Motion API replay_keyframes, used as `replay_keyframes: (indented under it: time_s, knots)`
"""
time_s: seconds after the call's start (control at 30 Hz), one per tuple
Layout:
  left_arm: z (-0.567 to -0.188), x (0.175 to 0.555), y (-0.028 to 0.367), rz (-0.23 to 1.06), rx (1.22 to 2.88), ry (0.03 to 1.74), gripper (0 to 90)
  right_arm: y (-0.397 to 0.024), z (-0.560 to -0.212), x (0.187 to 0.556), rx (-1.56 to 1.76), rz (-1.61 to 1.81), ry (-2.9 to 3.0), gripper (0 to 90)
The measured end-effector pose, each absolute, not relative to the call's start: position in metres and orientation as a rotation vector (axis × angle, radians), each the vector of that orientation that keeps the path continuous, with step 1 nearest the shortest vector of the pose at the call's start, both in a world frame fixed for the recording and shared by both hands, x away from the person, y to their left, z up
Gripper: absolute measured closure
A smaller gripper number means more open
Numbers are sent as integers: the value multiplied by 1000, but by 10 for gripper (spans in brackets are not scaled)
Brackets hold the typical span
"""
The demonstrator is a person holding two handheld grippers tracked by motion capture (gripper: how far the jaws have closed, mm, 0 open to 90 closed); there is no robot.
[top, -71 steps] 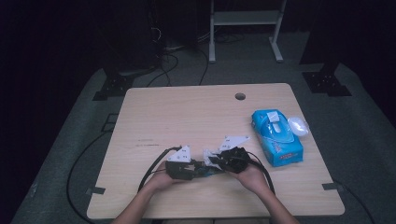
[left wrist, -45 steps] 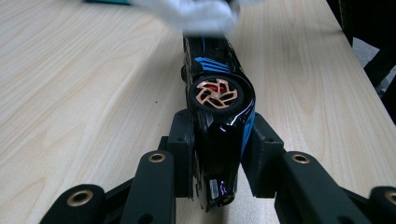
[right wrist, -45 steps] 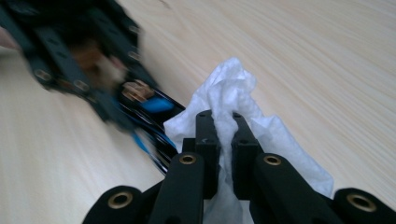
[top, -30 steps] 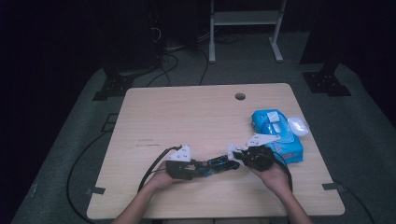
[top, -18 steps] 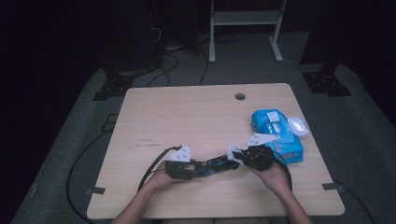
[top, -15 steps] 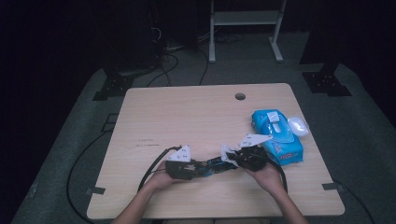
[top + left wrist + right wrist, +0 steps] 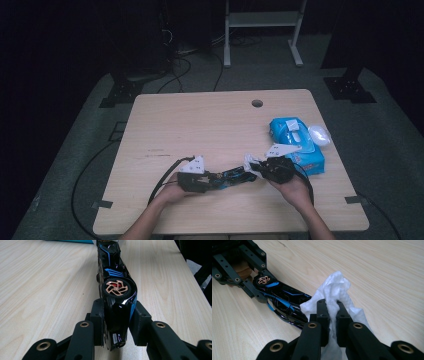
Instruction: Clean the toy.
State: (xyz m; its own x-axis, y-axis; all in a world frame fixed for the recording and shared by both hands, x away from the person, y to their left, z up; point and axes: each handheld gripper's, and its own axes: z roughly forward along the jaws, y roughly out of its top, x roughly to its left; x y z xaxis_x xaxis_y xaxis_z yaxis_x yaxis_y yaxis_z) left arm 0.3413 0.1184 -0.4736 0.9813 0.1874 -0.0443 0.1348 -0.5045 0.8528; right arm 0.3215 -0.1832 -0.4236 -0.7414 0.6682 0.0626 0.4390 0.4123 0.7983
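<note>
Wooden table (image 7: 210, 125) carries the whole work area, with one round hole (image 7: 257, 103) near its far edge. Largest of the loose items is the blue wipe pack (image 7: 295, 145), lying flat near the right edge with a small white object (image 7: 319, 134) just beside it on the far right.

Work in hand, as judged from the frames: wiping a toy car (image 7: 232, 176) with a wipe taken from that pack. The car, glossy black with blue stripes and copper-coloured wheels, lies near the front edge between the two hands.

Left gripper (image 7: 117, 326): jaws clamped on one end of the toy car (image 7: 115, 290), one pad on each flank just behind a wheel. The body points away along the table, turned on its side so that the wheel faces up.

Right gripper (image 7: 331, 312): jaws pressed together on a crumpled white wipe (image 7: 335, 290). The wad sits touching the free end of the toy car (image 7: 284, 302), or just short of it; exact contact cannot be told.

Progress, as a judgement:
- Done: wipe drawn and gripped; car secured.
- In progress: cloth applied at one end.
- Remaining: the rest of the body towards the clamped end, the far flank, then setting car and wipe down.

Whether any surface is already clean cannot be told.
</note>
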Motion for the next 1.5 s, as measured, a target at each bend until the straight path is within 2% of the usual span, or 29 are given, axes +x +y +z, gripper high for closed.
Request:
replay_keyframes:
  time_s: [0.23,0.63,0.8,0.93,1.2,1.5]
  knots:
    - [-474,344,119,65,2103,234,678,-173,-425,322,951,1267,2421,847]
    - [-474,344,119,64,2100,238,678,-104,-424,321,785,1343,2542,847]
    - [-474,344,119,65,2101,234,679,-90,-424,321,740,1327,2569,847]
    - [-474,344,120,63,2101,233,680,-102,-423,323,761,1305,2553,847]
    - [-474,345,120,61,2102,231,680,-153,-422,333,921,1274,2465,847]
    - [-472,348,124,87,2100,271,673,-158,-424,329,929,1295,2453,846]
